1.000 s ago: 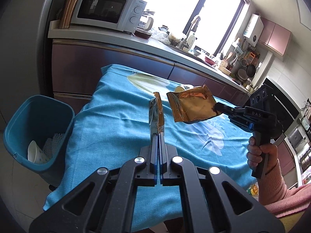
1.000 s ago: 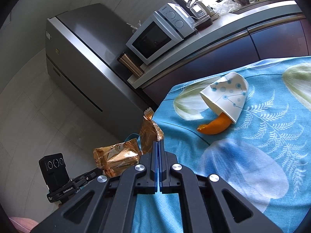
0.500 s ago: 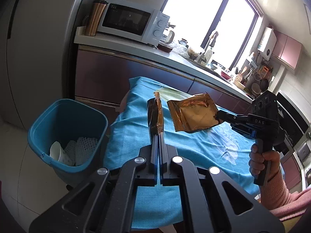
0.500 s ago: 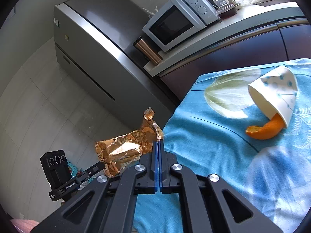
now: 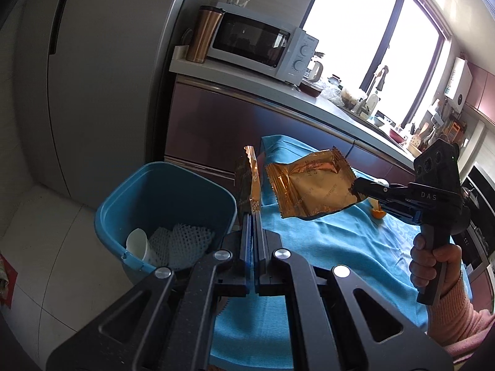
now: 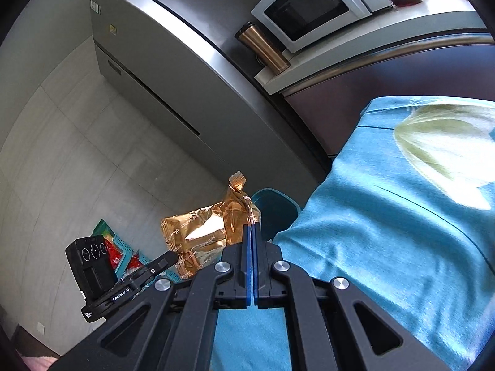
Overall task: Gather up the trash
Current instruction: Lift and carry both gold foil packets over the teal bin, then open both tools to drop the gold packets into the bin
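Both grippers are pinching gold wrappers, one each, with their jaws pressed flat together. Left gripper [image 5: 253,216] is clamping a wrapper [image 5: 249,182] that is standing on edge, thin and upright, with a crimped, saw-toothed top; it is hanging just beside the blue bin [image 5: 161,185], at the bin's table-side rim. Right gripper [image 5: 355,187] is holding a second wrapper [image 5: 309,185] by one corner, so that the flat, shiny, creased face is showing, with faint print across it; this one is hovering over the edge of the blue tablecloth [image 5: 324,241], next to the bin.

A hand [image 5: 433,262] in a pink sleeve is gripping the right tool's handle from below, keeping the tool roughly level and pointing toward the bin. In the right wrist view the right gripper [image 6: 252,232] is biting its wrapper [image 6: 238,207] while the left tool's wrapper [image 6: 191,235] is showing beside it, with the bin [image 6: 275,207] partly hidden behind.

Two gold wrappers are counted, two grippers, one bin. Inside the bin are lying one white cup [image 5: 139,244] and white foam netting [image 5: 182,241]. One piece of orange peel [image 5: 378,213] is lying on the cloth beyond the right gripper.
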The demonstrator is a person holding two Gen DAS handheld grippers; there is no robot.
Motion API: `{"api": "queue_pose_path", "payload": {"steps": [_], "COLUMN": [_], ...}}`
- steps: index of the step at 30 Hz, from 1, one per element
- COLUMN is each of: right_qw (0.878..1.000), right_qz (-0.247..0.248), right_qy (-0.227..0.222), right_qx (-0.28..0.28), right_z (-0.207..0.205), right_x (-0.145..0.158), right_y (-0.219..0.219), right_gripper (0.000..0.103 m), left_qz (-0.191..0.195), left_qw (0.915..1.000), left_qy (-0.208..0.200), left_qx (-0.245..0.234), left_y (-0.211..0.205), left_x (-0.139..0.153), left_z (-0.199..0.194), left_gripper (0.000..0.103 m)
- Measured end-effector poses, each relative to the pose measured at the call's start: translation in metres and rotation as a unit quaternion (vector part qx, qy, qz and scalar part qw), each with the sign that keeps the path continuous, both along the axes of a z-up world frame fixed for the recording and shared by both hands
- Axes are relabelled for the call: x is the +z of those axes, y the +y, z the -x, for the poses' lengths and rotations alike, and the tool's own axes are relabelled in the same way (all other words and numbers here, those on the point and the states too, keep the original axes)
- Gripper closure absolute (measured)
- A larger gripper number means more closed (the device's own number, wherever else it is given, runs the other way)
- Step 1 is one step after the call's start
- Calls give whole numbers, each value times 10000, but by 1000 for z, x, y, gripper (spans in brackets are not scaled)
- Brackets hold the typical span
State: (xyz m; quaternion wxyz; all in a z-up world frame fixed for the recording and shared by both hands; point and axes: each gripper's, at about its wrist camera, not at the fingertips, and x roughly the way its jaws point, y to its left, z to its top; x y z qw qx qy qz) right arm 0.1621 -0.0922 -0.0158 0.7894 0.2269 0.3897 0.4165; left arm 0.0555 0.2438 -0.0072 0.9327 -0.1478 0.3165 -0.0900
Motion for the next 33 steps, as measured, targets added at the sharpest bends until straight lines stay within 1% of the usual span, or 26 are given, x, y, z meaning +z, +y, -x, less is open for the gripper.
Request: {"api": "queue_pose_path", "payload": {"steps": [13,25,29,32,33], "right_qw": [9987,9942,9920,9900,9897], "right_qz": [339,845,982,1156,1203], "right_qy": [206,453,601,656,629], "right_qx": [330,494,521,476,456], "right_z": [-19,-28,-32,-33,-32], "right_x": [-14,-38,-49,-55,-56], "right_y": [63,107,121,129,131], "right_gripper": [103,103,99,95,96], "left_qz": [46,-43,-64,-59,-36], "left_qw": [9979,9944,9929,9913,9908], "left_qy": [416,786,906,1045,1101], "left_qx": [490,703,765,795,791], "left_y": [35,44,44,43,43], "left_x": [-32,-64,-76,-88,-93], "left_z": [-30,-66,-79,-90,-93], "left_gripper": [102,102,101,99,95]}}
